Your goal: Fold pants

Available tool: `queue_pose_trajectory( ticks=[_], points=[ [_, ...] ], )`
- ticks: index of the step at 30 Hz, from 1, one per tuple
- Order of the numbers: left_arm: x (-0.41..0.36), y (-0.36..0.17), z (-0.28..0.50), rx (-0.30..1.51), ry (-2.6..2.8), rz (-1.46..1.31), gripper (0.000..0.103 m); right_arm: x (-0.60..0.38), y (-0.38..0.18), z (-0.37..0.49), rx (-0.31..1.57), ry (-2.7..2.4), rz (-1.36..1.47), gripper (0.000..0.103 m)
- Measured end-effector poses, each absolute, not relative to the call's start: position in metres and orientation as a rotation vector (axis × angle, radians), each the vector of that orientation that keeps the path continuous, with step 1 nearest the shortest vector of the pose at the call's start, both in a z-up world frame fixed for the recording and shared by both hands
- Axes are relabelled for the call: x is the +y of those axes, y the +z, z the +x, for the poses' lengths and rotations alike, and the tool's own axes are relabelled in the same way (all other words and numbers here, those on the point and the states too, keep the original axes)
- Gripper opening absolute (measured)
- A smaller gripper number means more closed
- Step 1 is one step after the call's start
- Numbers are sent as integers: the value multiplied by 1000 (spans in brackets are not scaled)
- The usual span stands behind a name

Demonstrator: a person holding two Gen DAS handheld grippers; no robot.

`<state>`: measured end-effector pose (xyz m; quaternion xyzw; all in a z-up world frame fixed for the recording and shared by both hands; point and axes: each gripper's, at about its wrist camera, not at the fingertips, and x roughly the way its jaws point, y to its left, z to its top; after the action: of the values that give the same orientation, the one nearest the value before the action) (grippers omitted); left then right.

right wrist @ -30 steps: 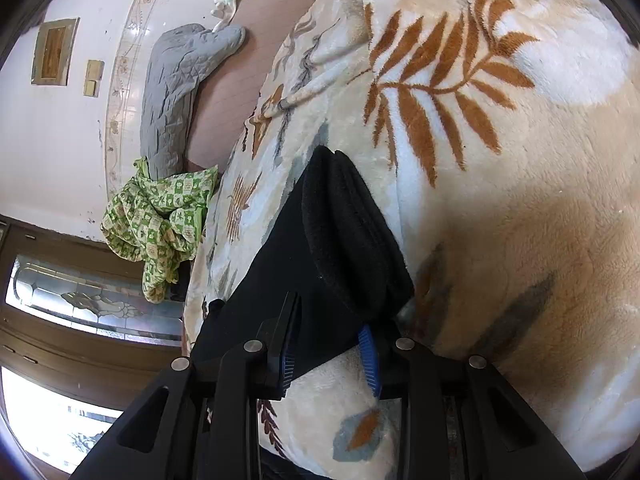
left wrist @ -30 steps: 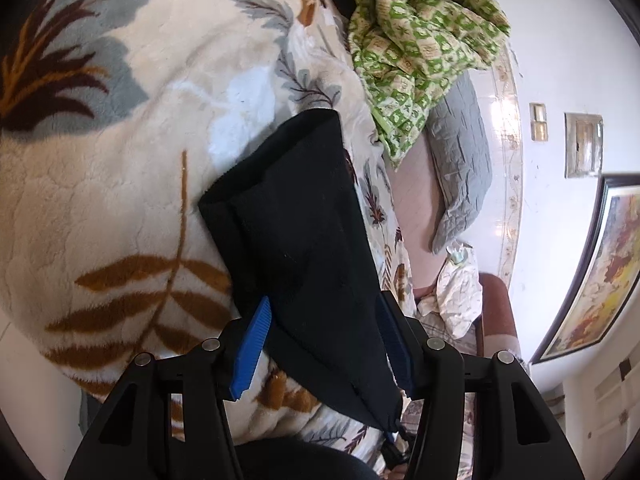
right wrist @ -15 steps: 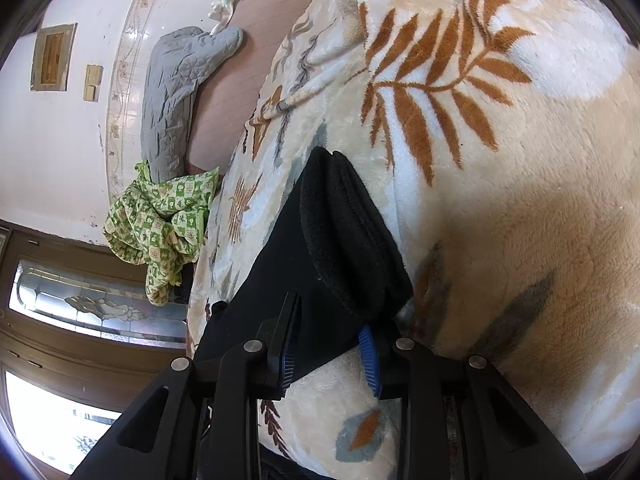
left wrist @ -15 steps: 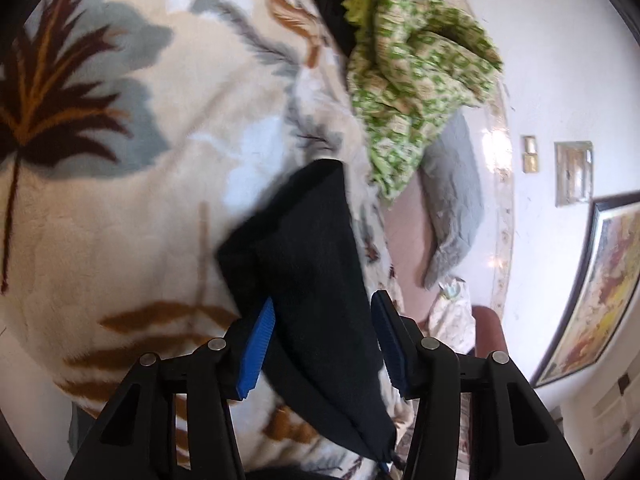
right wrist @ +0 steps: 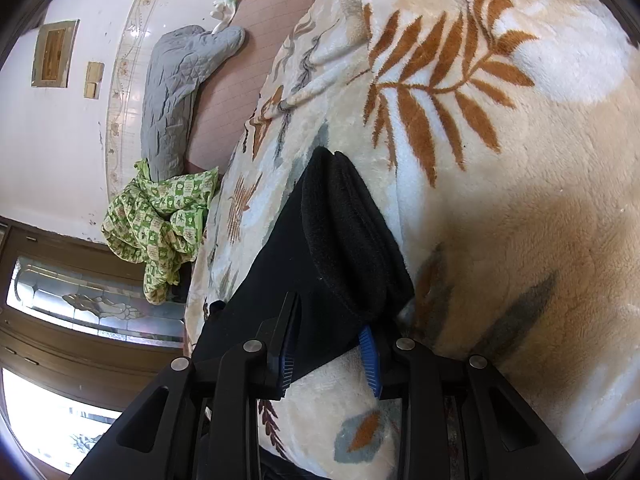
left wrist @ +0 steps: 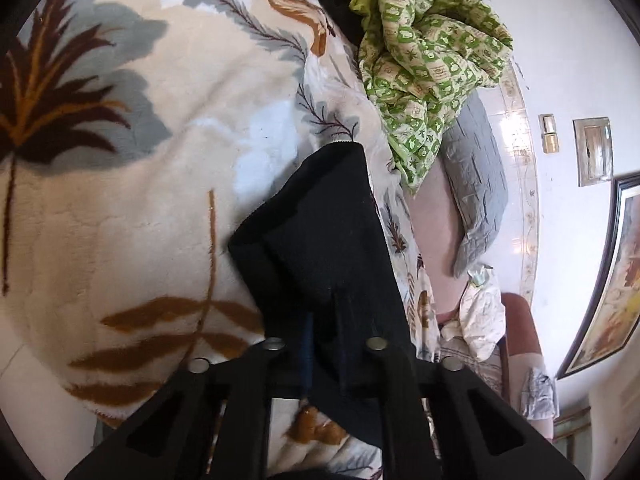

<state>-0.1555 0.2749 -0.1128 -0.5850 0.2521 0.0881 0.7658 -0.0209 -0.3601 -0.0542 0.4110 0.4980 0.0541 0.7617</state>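
Black pants [left wrist: 320,220] lie as a folded strip on a cream fleece blanket [left wrist: 160,200] with brown and grey leaves. My left gripper [left wrist: 324,320] is shut on the near end of the strip, and dark cloth bunches up between and over its fingers. In the right wrist view the pants [right wrist: 332,220] show a thick rolled edge on the same blanket [right wrist: 500,200]. My right gripper [right wrist: 328,348] has its jaws closing around that thick end, blue pads on either side and pressing the cloth.
A crumpled green patterned cloth [left wrist: 424,60] [right wrist: 160,220] lies at the blanket's far edge beside a grey quilted pillow [left wrist: 476,192] [right wrist: 176,88]. A framed picture [left wrist: 612,280] hangs on the white wall. A wooden door with glass [right wrist: 80,300] stands at the left.
My left jaws went from wide apart to shut on the pants, hiding the blue pads in cloth. My right jaws narrowed slightly; that hand stayed put.
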Motion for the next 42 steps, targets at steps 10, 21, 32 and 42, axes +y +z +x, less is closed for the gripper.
queue_pose_trajectory(
  ticks=[10, 21, 32, 42],
  points=[
    [283, -95, -165, 569, 206, -1239, 4, -370, -34, -23, 1014, -8, 756, 3],
    [280, -95, -173, 552, 226, -1203, 4, -365, -36, -23, 1038, 10, 733, 3],
    [280, -57, -179, 589, 458, -961, 34, -382, -17, -34, 952, -150, 665, 14],
    [209, -41, -116, 779, 266, -486, 18, -299, -8, -12, 1006, 19, 196, 7]
  ],
)
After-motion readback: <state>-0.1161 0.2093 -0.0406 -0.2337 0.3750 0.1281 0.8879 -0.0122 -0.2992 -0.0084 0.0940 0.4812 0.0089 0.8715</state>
